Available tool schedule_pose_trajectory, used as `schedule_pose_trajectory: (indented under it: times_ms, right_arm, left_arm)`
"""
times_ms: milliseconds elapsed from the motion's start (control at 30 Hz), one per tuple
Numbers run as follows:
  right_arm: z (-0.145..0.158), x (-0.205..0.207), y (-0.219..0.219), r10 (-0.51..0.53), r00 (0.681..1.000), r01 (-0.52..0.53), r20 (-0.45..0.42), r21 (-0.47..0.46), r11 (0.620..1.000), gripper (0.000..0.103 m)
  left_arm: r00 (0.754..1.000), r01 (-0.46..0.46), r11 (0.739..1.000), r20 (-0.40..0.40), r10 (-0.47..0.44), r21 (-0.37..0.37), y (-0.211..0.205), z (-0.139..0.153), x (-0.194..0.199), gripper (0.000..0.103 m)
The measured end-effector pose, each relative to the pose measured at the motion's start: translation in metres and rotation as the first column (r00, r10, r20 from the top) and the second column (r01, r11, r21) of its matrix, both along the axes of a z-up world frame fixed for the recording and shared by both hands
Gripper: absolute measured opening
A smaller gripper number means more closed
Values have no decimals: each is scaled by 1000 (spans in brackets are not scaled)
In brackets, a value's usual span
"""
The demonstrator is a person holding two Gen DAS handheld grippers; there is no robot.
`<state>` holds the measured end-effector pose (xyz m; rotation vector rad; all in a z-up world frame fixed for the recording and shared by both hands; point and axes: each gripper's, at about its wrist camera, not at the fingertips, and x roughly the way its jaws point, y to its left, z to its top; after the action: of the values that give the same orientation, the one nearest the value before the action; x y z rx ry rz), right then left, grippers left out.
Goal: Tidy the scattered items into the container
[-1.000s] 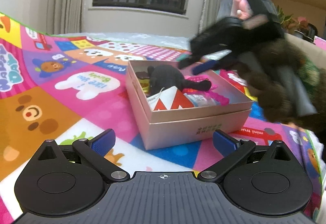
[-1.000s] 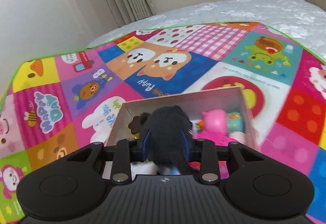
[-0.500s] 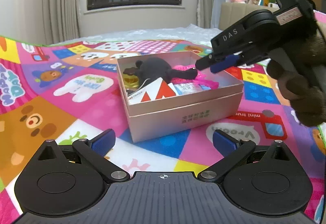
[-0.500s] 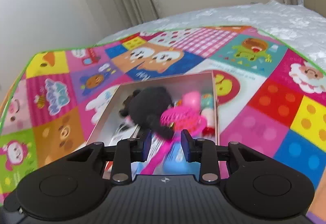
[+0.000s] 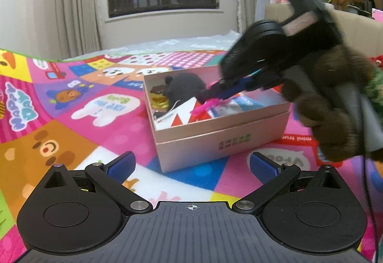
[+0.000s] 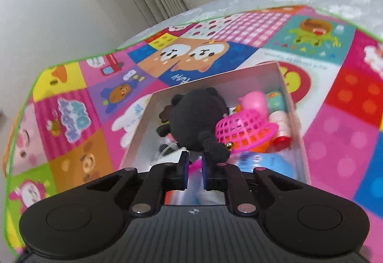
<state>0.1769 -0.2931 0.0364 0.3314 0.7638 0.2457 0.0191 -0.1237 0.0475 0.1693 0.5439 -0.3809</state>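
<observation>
The right gripper [image 6: 193,168], jaws nearly together, pinches a pink strip [image 5: 206,105] inside the full box [image 5: 215,133]; the left gripper [image 5: 191,165] waits spread. Lifting now could drag the pink basket [image 6: 244,130] out, since the strip may be its handle.

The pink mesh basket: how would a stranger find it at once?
On the colourful play mat stands an open cardboard box. Inside, right of the black plush toy, lies the pink mesh basket, upside down. Only it has a grid of holes.

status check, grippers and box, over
Left hand-held gripper open, short of box. Right hand-held gripper shut on pink strip inside box. Nothing blocking.
</observation>
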Motion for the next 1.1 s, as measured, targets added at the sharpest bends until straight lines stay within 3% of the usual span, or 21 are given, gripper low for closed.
schedule_pose_trajectory:
  times_ms: [100, 167, 200, 233, 300, 467, 633, 733, 800, 867, 1000, 1100]
  right_arm:
    - [14, -34, -11, 10, 997, -3, 83, -79, 997, 26]
    - [25, -67, -16, 24, 983, 9, 184, -176, 984, 50]
    - [28, -83, -16, 36, 972, 22, 231, -245, 969, 75]
    - [29, -99, -16, 55, 961, 34, 273, -309, 950, 93]
    - [22, -119, -15, 107, 948, 23, 299, -400, 916, 102]
    - [-12, -109, -3, 104, 974, 22, 203, -534, 845, 102]
    - [-32, -77, 1, 20, 982, 89, 187, -558, 825, 103]
    - [-37, -62, 2, -18, 982, 119, 187, -543, 831, 103]
    - [-40, -51, 0, -57, 979, 157, 197, -540, 827, 103]
    - [-41, -41, -8, -113, 976, 192, 186, -496, 847, 103]
    - [-47, -41, -24, -176, 979, 201, 104, -339, 919, 103]
    - [-59, -56, -22, -175, 982, 188, 70, -344, 920, 103]
  left_arm:
    - [1000, -3, 1000, 12, 3, 18, 0, -4, 4, 103]
    - [1000, -9, 999, 28, 8, 36, 1, -6, 8, 103]
    - [999, -16, 999, 36, 14, 47, 2, -6, 11, 103]
    - [999, -26, 998, 43, 23, 59, 2, -7, 14, 103]
    - [998, -50, 996, 52, 47, 72, 2, -8, 22, 103]
    - [994, -99, 989, 61, 93, 110, -2, -13, 41, 103]
    - [996, -87, 989, 40, 82, 119, -3, -16, 53, 103]
    - [992, -111, 984, 76, 101, 138, -6, -17, 63, 103]
    - [990, -128, 984, 75, 120, 122, -8, -17, 71, 103]
    - [990, -137, 986, 60, 131, 97, -10, -19, 78, 103]
    - [985, -162, 986, -48, 164, 38, -9, -27, 77, 103]
    - [979, -162, 987, -123, 161, 6, -6, -35, 67, 103]
